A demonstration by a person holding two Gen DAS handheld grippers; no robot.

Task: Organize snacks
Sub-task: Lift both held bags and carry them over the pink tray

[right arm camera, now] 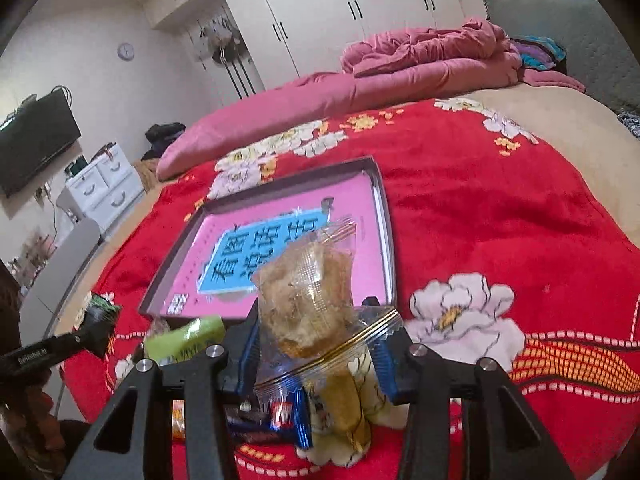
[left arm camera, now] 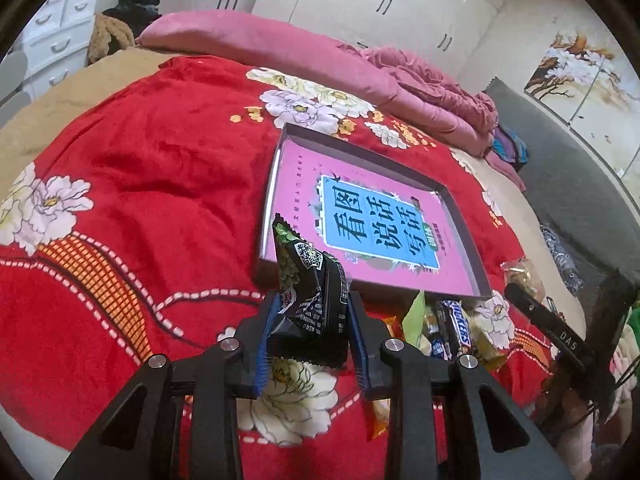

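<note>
1. Two grippers, each w/ a snack pinched. Left gripper [left arm camera: 314, 312]: blue-padded fingers [left arm camera: 267, 344] pressed onto a black snack packet [left arm camera: 310, 284], which sticks up between them, QR code facing the cam, serrated top edge upward.
2. Right gripper [right arm camera: 316, 332]: fingers [right arm camera: 386, 364] clamped on a clear-wrapped pastry [right arm camera: 308, 300]; brownish cake visible thru the wrapper, gold stripes across the lower part, pkt upright.
3. Both pkts held above the bed, near edge of the tray [left arm camera: 466, 216] just beyond them.
4. Tray: dark, shallow, rectangular, lying on the red floral blanket [left arm camera: 160, 184]. Inside it a pink book [left arm camera: 304, 184] w/ a blue title panel, flat.
5. Loose snack pile [left arm camera: 452, 328] on the blanket beside the tray's near edge, under/btwn the grippers: a Snickers bar, a green wrapper, orange and pale pkts.
6. Left gripper w/ its black pkt also shows at far left of the right-wrist view [right arm camera: 96, 328].
7. Further out: pink quilt [right arm camera: 400, 64] bunched along the far side of the bed, white wardrobes [right arm camera: 340, 8] behind.
</note>
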